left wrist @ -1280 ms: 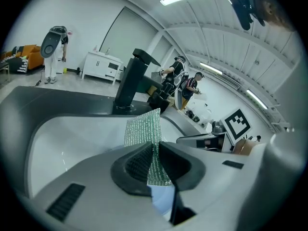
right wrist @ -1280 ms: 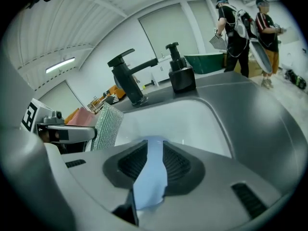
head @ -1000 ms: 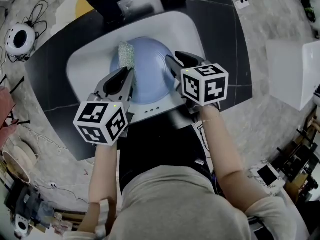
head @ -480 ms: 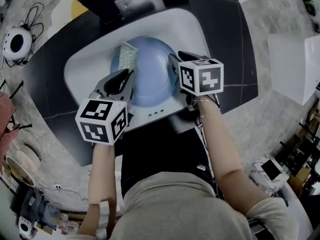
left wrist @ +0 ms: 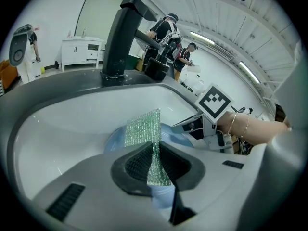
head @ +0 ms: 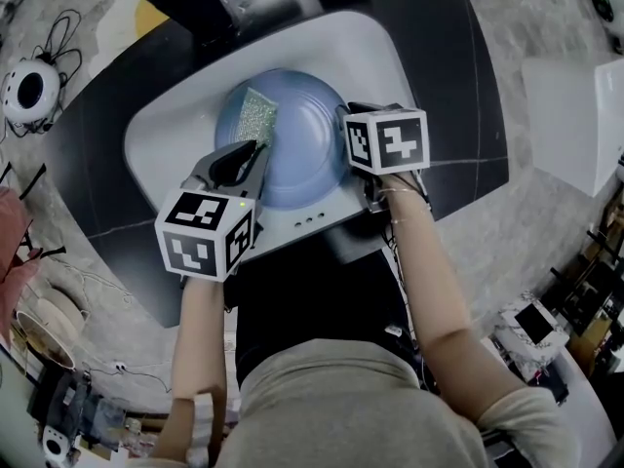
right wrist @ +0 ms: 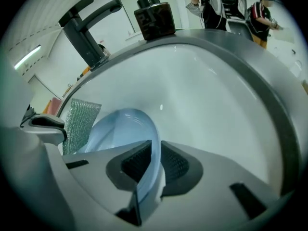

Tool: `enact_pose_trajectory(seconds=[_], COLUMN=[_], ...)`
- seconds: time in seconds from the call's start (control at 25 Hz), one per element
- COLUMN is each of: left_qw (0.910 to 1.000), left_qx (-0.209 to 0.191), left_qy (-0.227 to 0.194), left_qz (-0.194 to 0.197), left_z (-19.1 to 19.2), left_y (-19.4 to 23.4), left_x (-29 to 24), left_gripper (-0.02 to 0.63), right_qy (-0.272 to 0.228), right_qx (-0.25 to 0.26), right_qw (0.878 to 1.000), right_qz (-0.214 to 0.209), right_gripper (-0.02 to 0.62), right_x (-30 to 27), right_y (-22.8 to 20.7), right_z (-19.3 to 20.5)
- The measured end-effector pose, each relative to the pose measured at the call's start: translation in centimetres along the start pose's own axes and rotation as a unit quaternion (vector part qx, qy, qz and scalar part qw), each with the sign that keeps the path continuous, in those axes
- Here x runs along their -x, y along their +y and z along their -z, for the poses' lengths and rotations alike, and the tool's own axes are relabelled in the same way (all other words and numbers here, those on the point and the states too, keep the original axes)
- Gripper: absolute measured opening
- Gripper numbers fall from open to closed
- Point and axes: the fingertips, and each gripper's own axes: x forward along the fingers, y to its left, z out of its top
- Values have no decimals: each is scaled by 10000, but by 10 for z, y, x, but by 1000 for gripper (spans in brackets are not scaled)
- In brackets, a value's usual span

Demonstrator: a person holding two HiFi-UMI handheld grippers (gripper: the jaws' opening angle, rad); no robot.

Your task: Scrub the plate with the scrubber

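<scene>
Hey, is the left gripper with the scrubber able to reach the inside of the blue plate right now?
Probably yes. The left gripper holds the scrubber just over the plate, whose face lies open in the sink. The right gripper, its jaws closing on the rim, is off to the side.

Brightness: bright and even around me, shadows faint.
Source: ceiling light strips [left wrist: 207,36] overhead.
Glare: soft sheen on the white sink [right wrist: 216,81].
Edges: both gripper views bulge, corners black.
Focus: plate [right wrist: 122,129] rim blurs nearest my lens.
</scene>
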Motion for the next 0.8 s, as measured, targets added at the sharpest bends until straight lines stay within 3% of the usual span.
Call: enact_pose_trajectory(seconds=[0.28, 0.56, 0.8], left_qw=[9997, 9975, 9914], left_qx=[-141, -444, -940], left_qy=[188, 534, 857], left_qz=[39, 128, 323], left_z=[5, 17, 30], left_y=[1, -3, -17], left_x=[-7, -24, -47], left_gripper=[63, 63, 63], right_qy=[114, -204, -354], right_qx=[226, 105, 110], right_qw=[9995, 9995, 9986], right_qz=[213, -215, -370], right_gripper=[23, 26, 29], right_x=[-3, 7, 12], right_y=[-4, 7, 11], right_z=[5, -6, -9])
